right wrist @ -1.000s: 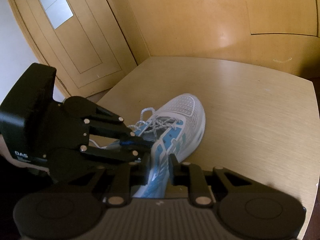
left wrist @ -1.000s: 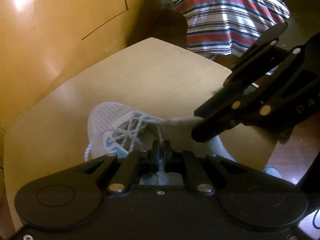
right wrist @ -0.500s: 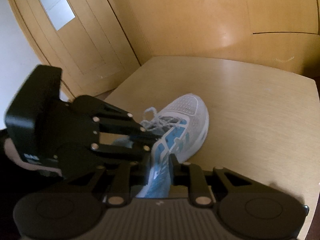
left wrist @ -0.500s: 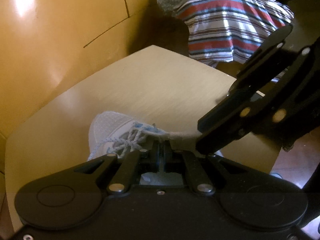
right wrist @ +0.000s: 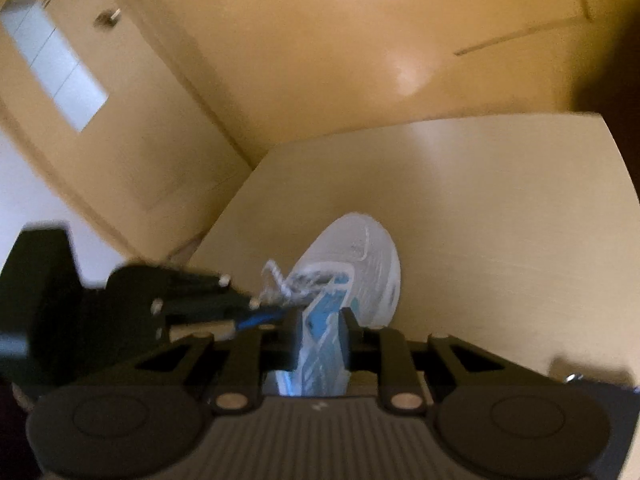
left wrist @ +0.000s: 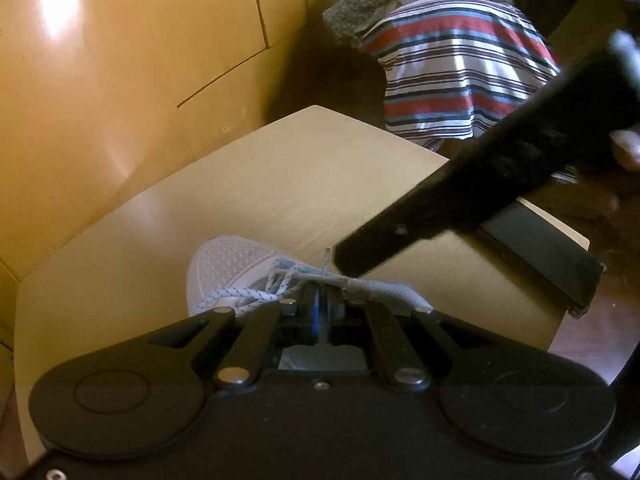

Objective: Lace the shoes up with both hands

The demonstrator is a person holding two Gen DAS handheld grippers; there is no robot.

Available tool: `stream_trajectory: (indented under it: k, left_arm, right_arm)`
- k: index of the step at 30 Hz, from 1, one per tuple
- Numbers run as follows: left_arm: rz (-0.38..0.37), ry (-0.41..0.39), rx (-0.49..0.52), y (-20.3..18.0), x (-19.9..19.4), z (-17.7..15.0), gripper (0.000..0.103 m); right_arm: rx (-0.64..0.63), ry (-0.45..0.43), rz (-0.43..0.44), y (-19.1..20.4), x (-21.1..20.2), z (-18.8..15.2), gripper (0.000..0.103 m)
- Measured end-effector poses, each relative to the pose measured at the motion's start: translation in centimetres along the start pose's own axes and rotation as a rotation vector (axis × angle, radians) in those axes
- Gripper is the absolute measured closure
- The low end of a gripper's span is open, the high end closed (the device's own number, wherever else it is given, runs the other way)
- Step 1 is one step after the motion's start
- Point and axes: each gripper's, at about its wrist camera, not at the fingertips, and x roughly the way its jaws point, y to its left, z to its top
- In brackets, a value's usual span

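A white and blue sneaker [left wrist: 228, 264] lies on the pale wooden table [left wrist: 280, 184], toe pointing away from me. My left gripper [left wrist: 320, 306] is shut on a strand of the speckled white lace [left wrist: 240, 292] just above the eyelets; a lace tip [left wrist: 327, 258] sticks up beside it. From the upper right my right gripper [left wrist: 348, 260] reaches in edge-on, its tip at the grey tongue [left wrist: 384, 290]. In the blurred right wrist view the right gripper [right wrist: 322, 332] is closed on the sneaker's [right wrist: 360, 256] blue and white upper edge, with the left gripper [right wrist: 256, 312] at the laces to its left.
A dark flat slab [left wrist: 552, 256] lies at the table's right edge. Beyond the far corner a striped cloth [left wrist: 460, 80] is draped over something. Glossy wooden wall panels [left wrist: 120, 80] close the left and back, and a door with a pane [right wrist: 56, 64] stands at far left.
The right gripper has rolled and shifted, so the left wrist view now shows it edge-on and higher. The sneaker has turned slightly with it. The left gripper keeps its grip in place.
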Motion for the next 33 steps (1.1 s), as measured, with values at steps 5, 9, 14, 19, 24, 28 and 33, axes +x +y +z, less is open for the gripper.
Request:
stream_trajectory:
  k: [5,9,14,19,24,28,33]
  left_arm:
    - [-0.005,0.005,-0.004,0.1,-0.1,0.1,0.103]
    - [-0.004,0.005,-0.004,0.2,-0.2,0.2,0.103]
    - [0.031,0.001,0.018,-0.4,-0.5,0.2,0.081]
    - [0.096,-0.051,0.106,-1.6,-2.3,-0.4,0.059]
    - [0.165,-0.096,0.135,-1.5,-4.1,-1.3,0.056]
    - [0.17,-0.074,0.14,-1.4,-4.2,-1.8,0.055]
    - [0.164,-0.046,0.146,-1.0,-3.5,-1.9,0.054]
  right_arm:
    - [0.199,-0.001,0.035,-2.1,1.5,0.0,0.08]
    - [0.301,-0.004,0.077,-3.1,2.0,0.0,0.086]
    - [0.344,-0.03,0.118,-3.6,2.1,0.1,0.1]
    - [0.337,-0.132,0.11,-4.4,-1.0,1.7,0.101]
    - [0.295,-0.332,-0.014,-6.6,-6.7,4.1,0.1]
    - [0.289,-0.502,-0.147,-9.1,-12.3,5.5,0.1]
    - [0.301,-0.63,-0.276,-11.3,-16.8,5.7,0.1]
